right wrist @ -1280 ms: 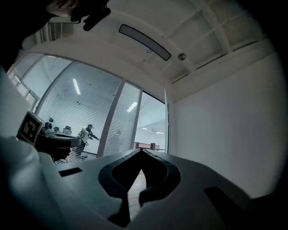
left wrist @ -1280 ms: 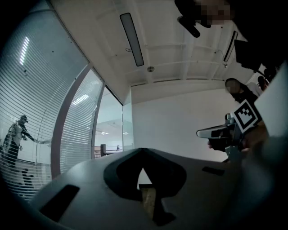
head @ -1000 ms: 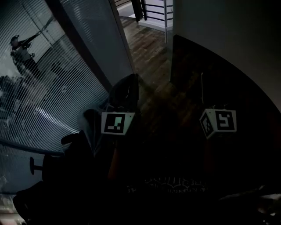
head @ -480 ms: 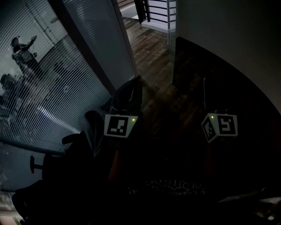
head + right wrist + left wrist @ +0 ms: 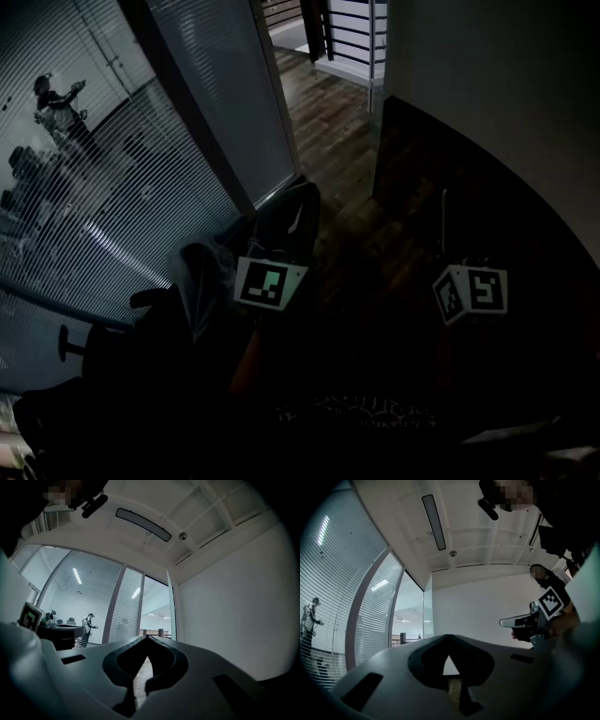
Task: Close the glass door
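The room is dark in the head view. A glass wall [image 5: 112, 216] with fine horizontal stripes fills the left, and a narrower striped pane [image 5: 230, 94] borders an open doorway [image 5: 328, 103] onto wooden floor. Which pane is the door leaf I cannot tell. My left gripper [image 5: 298, 202] points at the doorway's left side, short of the pane. It is shut and holds nothing, its tips meeting in the left gripper view [image 5: 449, 637]. My right gripper [image 5: 443, 211] hangs to the right near the white wall, also shut and holding nothing [image 5: 147, 637]. Neither touches any glass.
A white wall [image 5: 487, 84] bounds the right side of the doorway. A dark railing [image 5: 337, 28] stands beyond the opening. A black office chair [image 5: 103, 361] sits at the lower left. Behind the striped glass stands a person [image 5: 61, 112].
The doorway and the striped pane have slid down and right in the head view and look nearer. Both grippers sit slightly lower in the picture. Their jaws stay shut.
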`<action>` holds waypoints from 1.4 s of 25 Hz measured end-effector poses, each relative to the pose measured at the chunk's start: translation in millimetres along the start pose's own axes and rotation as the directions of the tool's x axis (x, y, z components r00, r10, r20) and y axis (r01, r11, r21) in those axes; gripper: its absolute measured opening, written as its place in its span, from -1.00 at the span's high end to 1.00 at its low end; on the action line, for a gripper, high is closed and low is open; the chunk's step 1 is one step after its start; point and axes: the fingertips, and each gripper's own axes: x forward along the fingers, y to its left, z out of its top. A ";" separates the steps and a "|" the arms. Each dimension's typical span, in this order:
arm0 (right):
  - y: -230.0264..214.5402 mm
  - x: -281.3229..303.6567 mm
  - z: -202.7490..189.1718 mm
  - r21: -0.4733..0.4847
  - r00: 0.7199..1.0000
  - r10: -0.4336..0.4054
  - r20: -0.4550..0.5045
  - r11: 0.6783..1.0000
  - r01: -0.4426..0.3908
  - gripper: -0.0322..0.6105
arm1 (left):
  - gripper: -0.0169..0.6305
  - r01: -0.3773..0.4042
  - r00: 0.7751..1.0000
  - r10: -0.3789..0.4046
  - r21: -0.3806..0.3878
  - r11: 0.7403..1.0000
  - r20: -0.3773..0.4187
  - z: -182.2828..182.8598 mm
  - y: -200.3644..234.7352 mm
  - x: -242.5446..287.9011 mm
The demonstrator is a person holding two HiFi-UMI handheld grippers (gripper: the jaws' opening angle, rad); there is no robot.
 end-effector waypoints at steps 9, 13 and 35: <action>-10.6 7.0 -9.8 0.001 0.998 0.053 -0.038 0.999 -0.053 0.90 | 0.94 0.020 1.000 -0.019 0.037 0.999 -0.023 -1.9 -18.6 10.2; -11.7 18.7 -16.4 0.017 0.996 0.081 -0.041 0.997 -0.080 0.90 | 0.94 0.000 1.000 0.001 0.025 1.000 -0.012 -4.6 -11.9 15.1; -49.4 185.1 -32.1 -0.051 1.000 -0.009 -0.028 0.999 0.008 0.90 | 0.94 0.045 0.999 -0.045 -0.014 0.999 -0.015 -51.1 115.2 164.1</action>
